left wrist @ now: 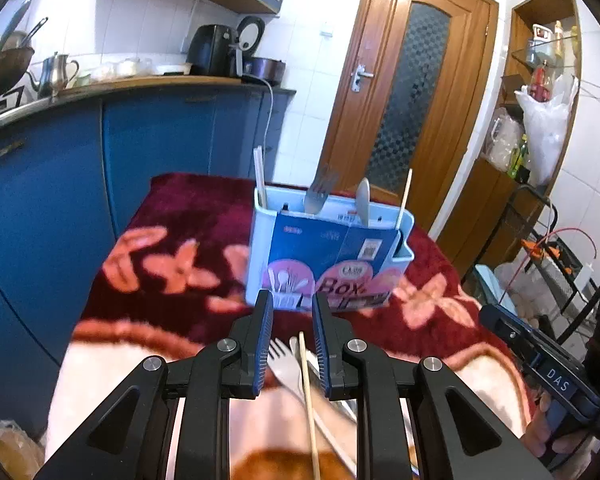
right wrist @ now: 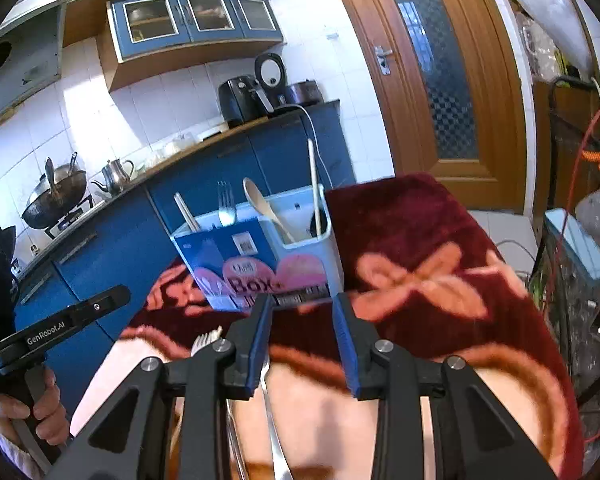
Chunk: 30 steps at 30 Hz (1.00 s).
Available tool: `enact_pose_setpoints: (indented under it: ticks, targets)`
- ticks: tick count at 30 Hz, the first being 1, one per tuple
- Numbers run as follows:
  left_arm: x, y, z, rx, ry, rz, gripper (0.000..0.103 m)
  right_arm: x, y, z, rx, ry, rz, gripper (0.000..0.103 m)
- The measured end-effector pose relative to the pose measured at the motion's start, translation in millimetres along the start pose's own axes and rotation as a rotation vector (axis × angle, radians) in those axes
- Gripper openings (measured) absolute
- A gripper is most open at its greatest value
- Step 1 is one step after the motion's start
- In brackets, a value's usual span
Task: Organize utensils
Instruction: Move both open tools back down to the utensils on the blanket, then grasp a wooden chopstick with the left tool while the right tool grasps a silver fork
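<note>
Some utensils already stand in the blue utensil box [left wrist: 324, 256], which sits on the blanket-covered table [left wrist: 180, 216] toward its far edge; more lie loose near the near edge, so this looks like the pick-up step.

Beneath the left gripper [left wrist: 292, 300], whose narrow jaws hold nothing, lie a white plastic fork [left wrist: 286, 364] and a wooden chopstick [left wrist: 308, 392].

The right gripper [right wrist: 302, 304], jaws part-open and empty, hovers over a metal utensil handle [right wrist: 272, 420] beside its left finger.

Next, I'd judge, one gripper must lower and close on a piece.
</note>
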<state>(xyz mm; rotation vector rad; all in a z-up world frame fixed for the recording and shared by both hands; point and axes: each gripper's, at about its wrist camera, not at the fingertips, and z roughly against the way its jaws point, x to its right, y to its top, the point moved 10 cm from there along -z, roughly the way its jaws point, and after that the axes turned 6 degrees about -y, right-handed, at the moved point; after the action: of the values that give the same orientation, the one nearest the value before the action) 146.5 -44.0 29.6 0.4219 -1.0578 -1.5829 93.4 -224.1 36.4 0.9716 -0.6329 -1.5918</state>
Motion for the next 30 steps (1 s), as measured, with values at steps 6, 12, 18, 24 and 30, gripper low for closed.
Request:
enact_pose_setpoints:
  ticks: [6, 12, 18, 24, 30]
  targets:
    - [1.8, -20.6, -7.9, -0.061, 0.013, -0.004, 0.020, 11.4, -20.5, 2.2, -0.040, -0.005, -0.012, 0.035]
    - [6.1, -43.2, -22.7, -0.140, 0.025, -0.016, 0.020, 19.0, -33.9, 2.8, -0.068, -0.005, -0.022, 0.035]
    - [13.5, -59.7, -39.4, -0.204, 0.027, -0.032, 0.020, 26.5, -43.5, 1.5, -0.089, -0.008, -0.033, 0.036]
    - [13.5, -71.6, -57.6, -0.257, 0.053, -0.049, 0.020, 33.3, -49.6, -0.3, -0.102, -0.009, -0.046, 0.036]
    - [11.6, -76.9, -68.5, -0.290, 0.079, -0.072, 0.020, 39.0, -53.6, -3.6, -0.113, -0.006, -0.061, 0.036]
